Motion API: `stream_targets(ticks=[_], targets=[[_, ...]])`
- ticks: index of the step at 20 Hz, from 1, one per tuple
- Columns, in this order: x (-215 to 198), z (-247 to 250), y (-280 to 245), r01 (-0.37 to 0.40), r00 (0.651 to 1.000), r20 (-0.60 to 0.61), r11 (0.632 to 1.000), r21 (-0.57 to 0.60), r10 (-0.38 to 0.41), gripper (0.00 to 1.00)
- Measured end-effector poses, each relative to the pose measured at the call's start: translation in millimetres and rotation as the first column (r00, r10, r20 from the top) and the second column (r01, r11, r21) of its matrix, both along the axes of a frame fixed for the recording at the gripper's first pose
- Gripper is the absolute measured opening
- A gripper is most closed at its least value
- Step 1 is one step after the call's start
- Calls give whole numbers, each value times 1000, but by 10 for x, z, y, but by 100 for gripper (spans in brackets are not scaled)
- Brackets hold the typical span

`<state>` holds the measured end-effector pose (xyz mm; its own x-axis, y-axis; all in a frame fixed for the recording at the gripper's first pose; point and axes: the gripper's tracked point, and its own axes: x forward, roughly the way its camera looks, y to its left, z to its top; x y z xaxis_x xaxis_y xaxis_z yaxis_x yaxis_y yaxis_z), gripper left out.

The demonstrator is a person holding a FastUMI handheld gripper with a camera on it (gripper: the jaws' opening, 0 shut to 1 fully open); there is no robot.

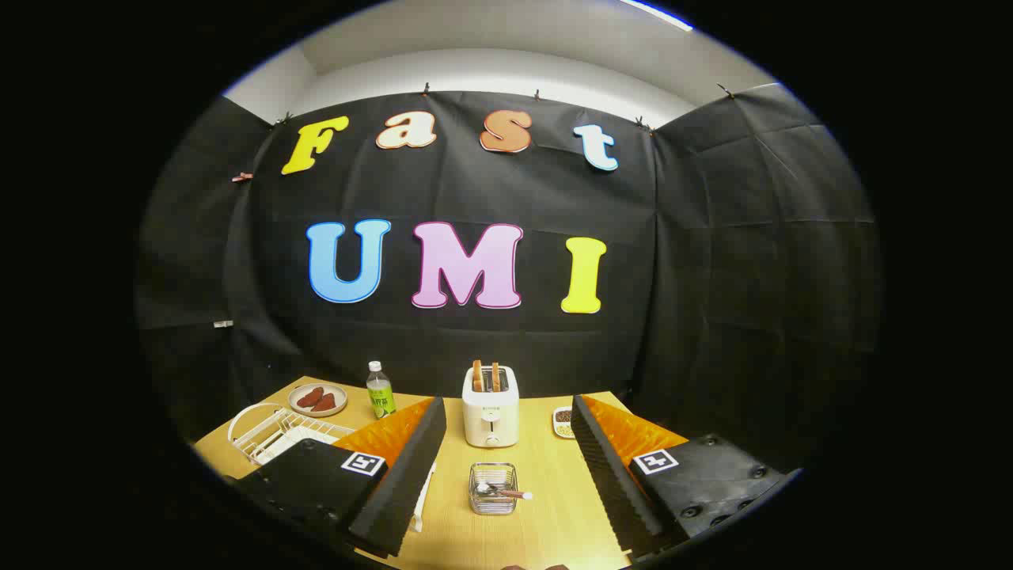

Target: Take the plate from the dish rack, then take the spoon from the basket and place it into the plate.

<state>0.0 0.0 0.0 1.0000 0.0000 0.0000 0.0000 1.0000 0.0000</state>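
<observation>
**Plate out of the rack; spoon waiting in the basket**

Spoon (pixel 500 492), lying in the wire basket (pixel 492 488) on the desk (pixel 546 507), is sitting between the two fingers and just ahead of them, with the toaster (pixel 491 405) standing beyond it. The gripper (pixel 506 475) is hovering with its fingers spread wide apart and clamping on nothing. The spoon is looking light, stiff and rather slick; its handle, pointing toward the right finger and resting across the basket's rim, is judged the best place to take hold, since the bowl end is lying low inside the wires. A pale thin edge beside the left finger may be the plate (pixel 424 499), though too little of it is showing to be sure; if so, it is lying on the desk just beside the basket. A plate of this kind is likely rigid, breakable and smooth, and is best pinched at the rim. The dish rack (pixel 273 431) is standing well off beyond the left finger, near a dish of food (pixel 317 399) and a bottle (pixel 381 390).
</observation>
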Motion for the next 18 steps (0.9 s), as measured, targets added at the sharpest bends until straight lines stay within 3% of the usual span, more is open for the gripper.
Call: stream_targets(ticks=[4, 7, 18], targets=[[-43, 12, 91, 85, 996, -6, 996, -32, -85, 97], [-158, 66, 248, 108, 994, 8, 994, -31, -107, 98], [-223, -198, 896, -12, 999, -30, 1000, 11, 12, 98]])
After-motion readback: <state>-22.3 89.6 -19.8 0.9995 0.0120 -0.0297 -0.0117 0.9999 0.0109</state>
